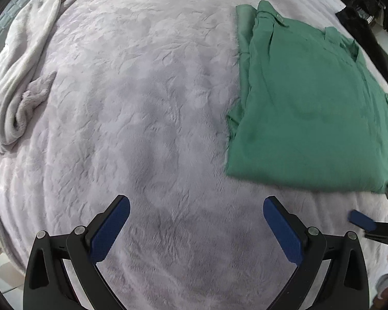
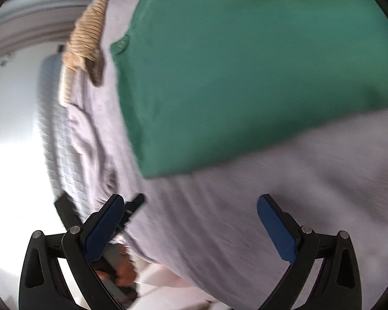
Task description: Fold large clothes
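Green shirt [image 1: 310, 103], folded, ahead of both jaw sets.
Soft, light, limp cloth; pinch near edge. Left gripper [image 1: 196, 228] and right gripper [image 2: 190, 226] wide, empty.

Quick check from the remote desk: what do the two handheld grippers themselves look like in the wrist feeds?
Both match. The left gripper and right gripper have black, angular linkage arms with cut-outs and silver pivot pins, ending in flat, textured blue pads. No cables or markings show. A grey sleeve cuff appears at the left view's edge.

Green shirt [image 1: 310, 108], pale lilac embossed blanket [image 1: 142, 103], tan striped garment [image 2: 86, 36], blue-padded black tool [image 1: 196, 230]
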